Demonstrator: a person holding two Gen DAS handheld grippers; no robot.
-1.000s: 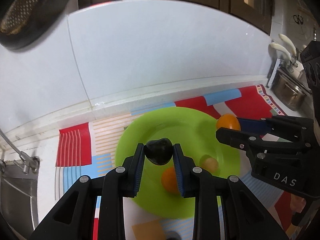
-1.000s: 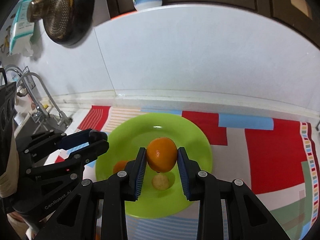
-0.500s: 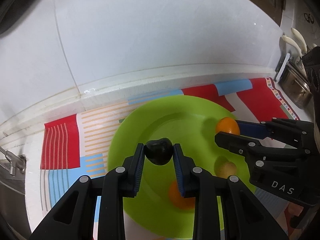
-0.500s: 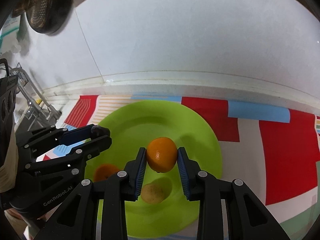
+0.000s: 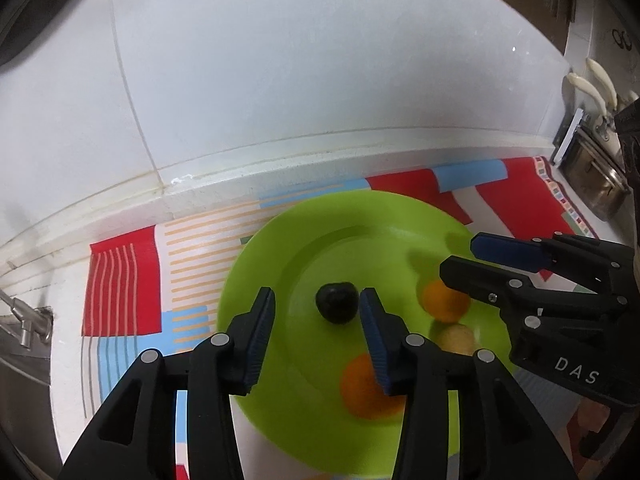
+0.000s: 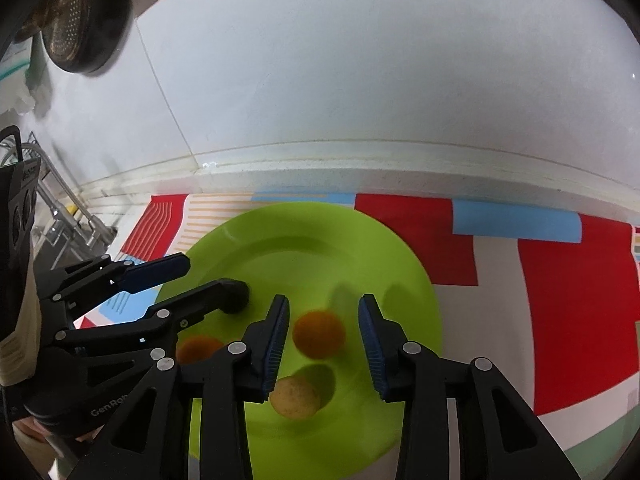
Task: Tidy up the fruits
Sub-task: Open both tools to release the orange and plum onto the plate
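A lime-green plate (image 5: 304, 240) (image 6: 280, 240) lies on a patterned mat. My left gripper (image 5: 317, 296) hangs over it with its jaws opening. A dark round fruit (image 5: 336, 303) sits between the pads, free of both. My right gripper (image 6: 324, 302) is also opening, and a blurred orange (image 6: 319, 334) lies loose between and below its pads. A second orange (image 6: 198, 350) (image 5: 368, 388) and a tan fruit (image 6: 296, 396) (image 5: 456, 338) rest on the plate. Each view shows the other gripper: the left gripper (image 6: 212, 278), the right gripper (image 5: 460, 256).
The red, blue and white mat (image 5: 124, 280) covers the counter against a white tiled wall. A sink tap (image 6: 60, 216) stands at the left. Metal pots (image 5: 596, 184) sit at the right. A strainer (image 6: 76, 20) hangs on the wall.
Both grippers came down over the plate, then parted their jaws. The dark fruit and the orange, gripped before, are now free of the pads.
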